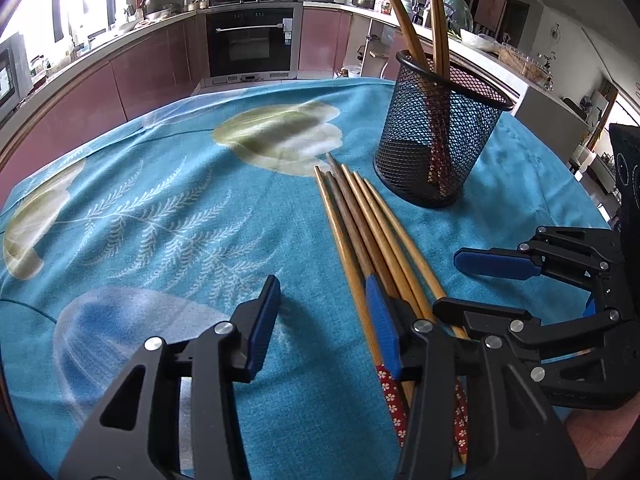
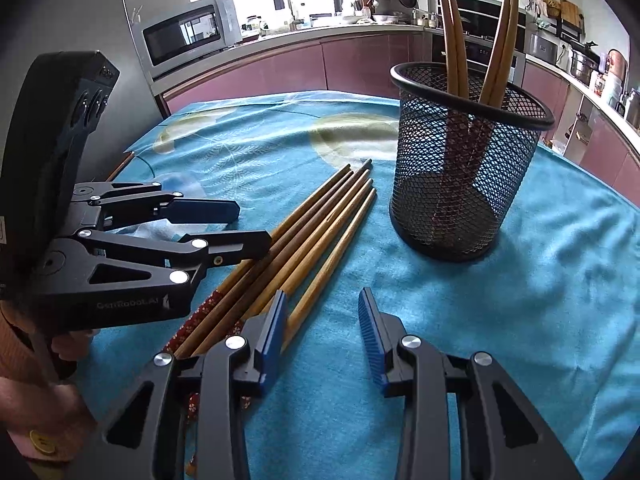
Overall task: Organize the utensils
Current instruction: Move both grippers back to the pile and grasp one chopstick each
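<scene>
Bundle of 6 wooden chopsticks (image 1: 362, 220) laid on blue cloth (image 1: 180, 208), long axis toward black mesh cup (image 1: 440, 136). Left gripper (image 1: 324, 320) and right gripper (image 2: 322, 334) both seen open, empty, flanking handle ends; neither judged nearer.

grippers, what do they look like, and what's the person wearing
Both the left gripper and the right gripper are matte black linkage frames with silver rivets; their fingers carry ribbed blue pads. The left has faint grey lettering on its side. An orange ribbed sleeve and a pink cuff with a yellow button show.
</scene>
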A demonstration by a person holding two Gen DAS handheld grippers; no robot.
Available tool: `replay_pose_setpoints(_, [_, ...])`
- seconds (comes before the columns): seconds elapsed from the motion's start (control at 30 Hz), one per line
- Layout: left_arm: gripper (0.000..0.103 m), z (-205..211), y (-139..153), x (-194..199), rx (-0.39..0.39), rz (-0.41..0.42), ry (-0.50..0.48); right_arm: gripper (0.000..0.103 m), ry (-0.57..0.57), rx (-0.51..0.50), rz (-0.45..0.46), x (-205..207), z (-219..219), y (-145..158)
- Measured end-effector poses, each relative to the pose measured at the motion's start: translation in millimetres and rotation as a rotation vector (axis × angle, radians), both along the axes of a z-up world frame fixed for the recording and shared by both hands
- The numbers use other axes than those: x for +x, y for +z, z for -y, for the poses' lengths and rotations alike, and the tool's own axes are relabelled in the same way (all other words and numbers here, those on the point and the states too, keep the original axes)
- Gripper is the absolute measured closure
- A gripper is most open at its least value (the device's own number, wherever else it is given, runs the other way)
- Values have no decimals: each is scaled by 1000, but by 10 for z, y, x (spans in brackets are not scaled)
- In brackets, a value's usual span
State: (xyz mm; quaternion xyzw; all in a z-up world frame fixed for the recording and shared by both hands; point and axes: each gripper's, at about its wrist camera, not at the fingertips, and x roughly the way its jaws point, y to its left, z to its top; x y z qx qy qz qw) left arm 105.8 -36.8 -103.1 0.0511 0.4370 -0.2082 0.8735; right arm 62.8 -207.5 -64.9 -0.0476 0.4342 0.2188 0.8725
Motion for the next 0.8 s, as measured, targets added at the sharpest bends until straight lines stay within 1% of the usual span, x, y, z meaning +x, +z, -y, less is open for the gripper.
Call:
replay_pose_setpoints(0.13, [62,-15,9,1,11,4,3,69,-6,-5,1,7,24,0])
replay_pose_setpoints(0.2, [65,-25,10,-3,7,1,5,69,-8,-6,1,8,40,-6])
replay_pose_setpoints(0.27, [74,-28,10,-3,6,-4,8,69,-10,-7,1,11,46,-7])
replay_pose_setpoints(0.4, [75,-2,1,14,8,-8,10,71,-13,-17,2,29,43,-12])
replay_pose_setpoints(0.6, [75,86,-23,141,29,-6,17,77,-24,-36,5,93,5,-14])
replay_pose_setpoints(0.7, [75,135,-24,204,40,-6,16,83,-35,-34,2,136,-4,-14])
replay_pose_setpoints(0.77, [81,160,-27,236,54,-1,30,89,-40,-27,-1,163,-7,-16])
replay_pose_setpoints(0.8, [82,167,-26,247,51,-1,34,91,-43,-19,-5,180,0,-16])
